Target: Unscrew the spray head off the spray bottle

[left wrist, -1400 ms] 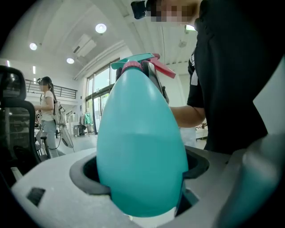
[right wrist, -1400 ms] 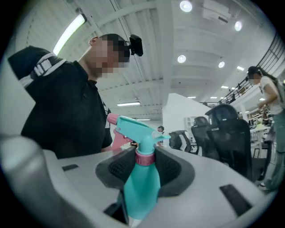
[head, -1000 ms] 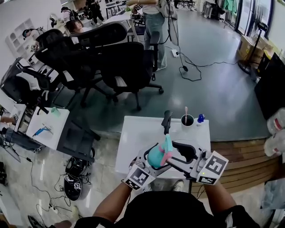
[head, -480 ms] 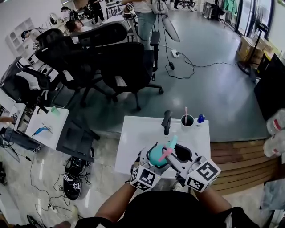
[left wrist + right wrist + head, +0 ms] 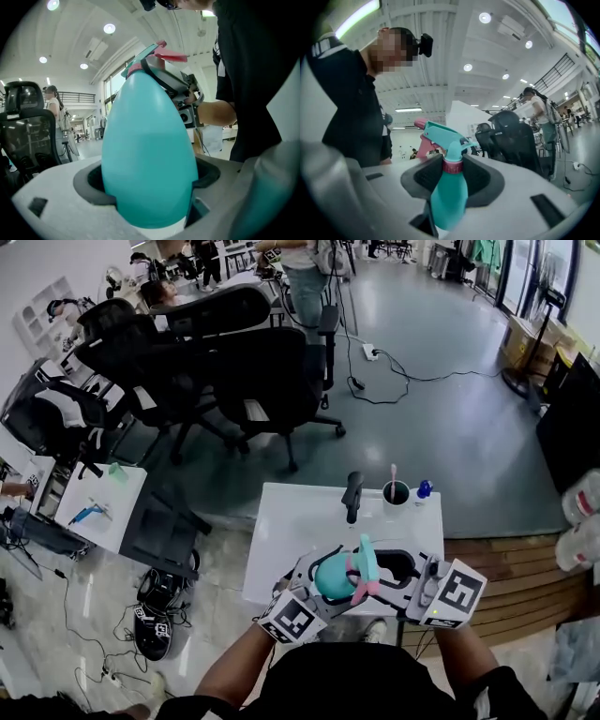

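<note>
White table [image 5: 281, 521] below | my left gripper [image 5: 319, 589] near level, clamping spray bottle [image 5: 333, 577] belly | my right gripper [image 5: 380, 570] level, jaws just closed onto spray head [image 5: 364, 563] collar

The head view looks steeply down from above onto the white table [image 5: 300, 521] and the spray bottle [image 5: 339, 576] held close beneath it, with the floor [image 5: 450, 409] beyond. The left gripper view sits hard against the bottle's body, facing along it toward the ceiling [image 5: 70, 37]. The right gripper view faces the bottle's neck, apparently from the opposite side. All three share the bottle.
</note>
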`<state>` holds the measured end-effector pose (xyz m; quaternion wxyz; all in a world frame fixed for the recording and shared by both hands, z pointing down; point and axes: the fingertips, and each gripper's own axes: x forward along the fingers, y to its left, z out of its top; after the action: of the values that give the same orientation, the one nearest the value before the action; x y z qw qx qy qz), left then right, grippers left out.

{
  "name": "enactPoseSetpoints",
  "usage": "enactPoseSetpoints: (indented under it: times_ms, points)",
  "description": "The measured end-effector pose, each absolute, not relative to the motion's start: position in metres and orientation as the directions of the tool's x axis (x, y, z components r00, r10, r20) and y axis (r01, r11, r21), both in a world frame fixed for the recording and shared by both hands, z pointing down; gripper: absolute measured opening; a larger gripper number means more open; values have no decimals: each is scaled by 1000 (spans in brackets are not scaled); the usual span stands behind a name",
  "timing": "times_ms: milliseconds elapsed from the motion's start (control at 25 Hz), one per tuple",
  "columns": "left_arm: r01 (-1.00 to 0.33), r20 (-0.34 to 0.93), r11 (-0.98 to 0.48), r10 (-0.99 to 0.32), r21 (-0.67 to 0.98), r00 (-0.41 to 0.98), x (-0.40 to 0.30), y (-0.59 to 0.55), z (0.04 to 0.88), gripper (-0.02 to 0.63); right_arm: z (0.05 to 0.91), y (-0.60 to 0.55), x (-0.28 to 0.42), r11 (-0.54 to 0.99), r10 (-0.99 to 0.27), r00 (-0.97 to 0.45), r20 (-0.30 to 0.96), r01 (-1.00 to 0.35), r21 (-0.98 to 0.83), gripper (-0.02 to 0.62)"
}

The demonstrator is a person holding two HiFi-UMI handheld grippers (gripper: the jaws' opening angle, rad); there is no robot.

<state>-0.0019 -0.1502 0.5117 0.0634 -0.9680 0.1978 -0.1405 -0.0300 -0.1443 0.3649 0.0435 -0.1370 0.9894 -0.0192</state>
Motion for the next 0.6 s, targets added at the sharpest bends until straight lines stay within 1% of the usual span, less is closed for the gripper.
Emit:
enactPoseSetpoints:
  times_ms: [120,280,400,480,600]
  points:
    - [-327,231,-924,-368,-199,900,-1,-143,505,462,359,-132,-33,979,-202,-978,-56,-200,-32,137]
    - [-312,225,-927,-355,-207,907,1,-140,504,462,360,-125,-33,983,-182,-982,-44,-181,-31,137]
    - [-282,216,-939,-322,-197,922,3,-133,503,462,360,-120,-33,988,-155,-987,-52,-154,-17,137]
    - [-249,213,-949,-288,-192,933,4,-127,502,462,359,-115,-33,993,-115,-992,-51,-115,-5,137]
    - [-177,214,-967,-215,-180,953,8,-113,500,462,360,-103,-29,1000,-21,-999,-35,-22,14,137]
